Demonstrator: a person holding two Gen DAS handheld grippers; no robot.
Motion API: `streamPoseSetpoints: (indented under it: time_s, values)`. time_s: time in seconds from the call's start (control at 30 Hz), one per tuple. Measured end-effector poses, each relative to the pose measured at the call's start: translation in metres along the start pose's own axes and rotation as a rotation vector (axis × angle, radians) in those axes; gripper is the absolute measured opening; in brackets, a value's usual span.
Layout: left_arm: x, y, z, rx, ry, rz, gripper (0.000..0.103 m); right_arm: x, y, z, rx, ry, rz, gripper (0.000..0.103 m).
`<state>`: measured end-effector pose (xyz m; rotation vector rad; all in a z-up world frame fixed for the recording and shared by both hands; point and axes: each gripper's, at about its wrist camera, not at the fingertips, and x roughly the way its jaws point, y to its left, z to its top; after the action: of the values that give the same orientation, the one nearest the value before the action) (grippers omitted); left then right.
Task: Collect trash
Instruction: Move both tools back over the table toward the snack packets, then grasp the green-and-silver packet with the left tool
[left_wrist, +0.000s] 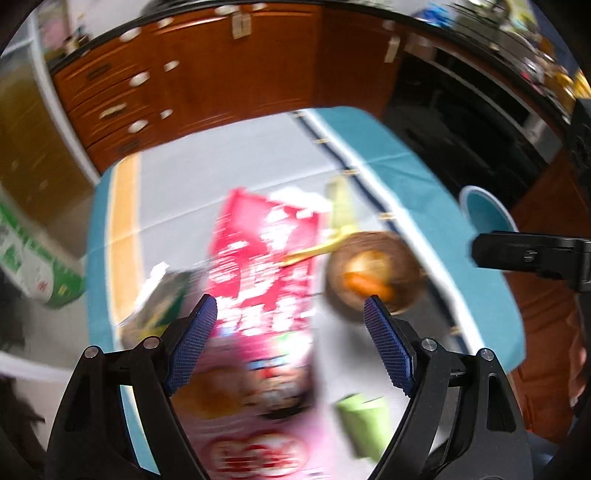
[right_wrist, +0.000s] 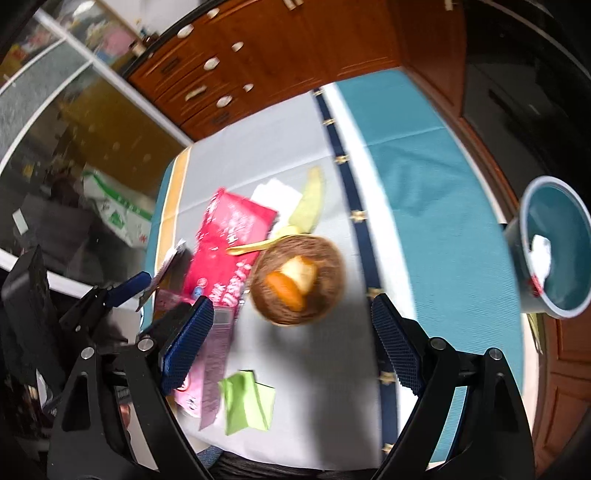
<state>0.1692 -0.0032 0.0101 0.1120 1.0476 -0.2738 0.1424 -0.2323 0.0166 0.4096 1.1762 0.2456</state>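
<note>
Oddly blurred throughout, so no brand or writing readable on the red wrapper (left_wrist: 264, 254), only white smears of lettering across it at mid-frame of the left wrist view; same red wrapper (right_wrist: 231, 236) lay left of centre in the right wrist view, print equally illegible. Sat just left of a woven basket (right_wrist: 299, 280) holding an orange item and a pale one, with a yellow spoon (right_wrist: 251, 247) reaching from the basket rim over the wrapper. Pink packaging (left_wrist: 255, 417) at lower centre of the left view, a red oval logo on it too smeared to read. Green paper (right_wrist: 247, 402) at lower centre of the right view, near the table's front edge.

Left gripper (left_wrist: 291, 328) spread wide apart, gripping nothing, poised above the wrappers. Right gripper (right_wrist: 293, 343) likewise splayed, empty, over the cloth below the basket.

Teal bin (right_wrist: 554, 251) at the right edge of the right view, white crumpled trash inside. Tablecloth (right_wrist: 406, 177) grey in the middle, teal at the right, with a navy stripe between and a yellow band at the left. Wooden drawers (right_wrist: 229, 62) along the top of the frame, a green-and-white box (left_wrist: 33, 266) on the floor at far left
</note>
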Motion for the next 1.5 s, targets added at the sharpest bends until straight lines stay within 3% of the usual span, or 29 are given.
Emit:
streamPoseSetpoints:
  time_s: [0.2, 0.63, 1.07, 1.13, 1.23, 1.33, 1.4, 1.43, 1.5]
  values:
    - [0.012, 0.072, -0.013, -0.131, 0.046, 0.035, 0.082, 0.032, 0.033, 0.007, -0.046, 0.052, 0.013, 0.084]
    - [0.051, 0.103, -0.014, -0.173, 0.112, 0.023, 0.083, 0.093, 0.071, 0.031, -0.128, 0.117, 0.016, 0.084]
    - [0.069, 0.125, -0.014, -0.222, 0.107, -0.061, 0.082, 0.144, 0.119, 0.015, -0.553, 0.122, -0.21, 0.084]
    - [0.069, 0.126, -0.015, -0.222, 0.103, -0.074, 0.082, 0.149, 0.12, 0.013, -0.587, 0.125, -0.23, 0.079]
    - [0.071, 0.125, -0.015, -0.222, 0.104, -0.092, 0.081, 0.155, 0.12, 0.01, -0.617, 0.138, -0.247, 0.062]
    - [0.072, 0.124, -0.014, -0.216, 0.104, -0.113, 0.074, 0.16, 0.114, 0.012, -0.608, 0.141, -0.259, 0.031]
    - [0.07, 0.121, -0.013, -0.202, 0.096, -0.114, 0.06, 0.159, 0.113, 0.014, -0.599, 0.122, -0.259, 0.015]
    - [0.069, 0.119, -0.013, -0.198, 0.094, -0.113, 0.058, 0.158, 0.113, 0.014, -0.595, 0.11, -0.254, 0.009]
    - [0.066, 0.117, -0.012, -0.189, 0.085, -0.11, 0.039, 0.153, 0.112, 0.017, -0.579, 0.088, -0.24, 0.004]
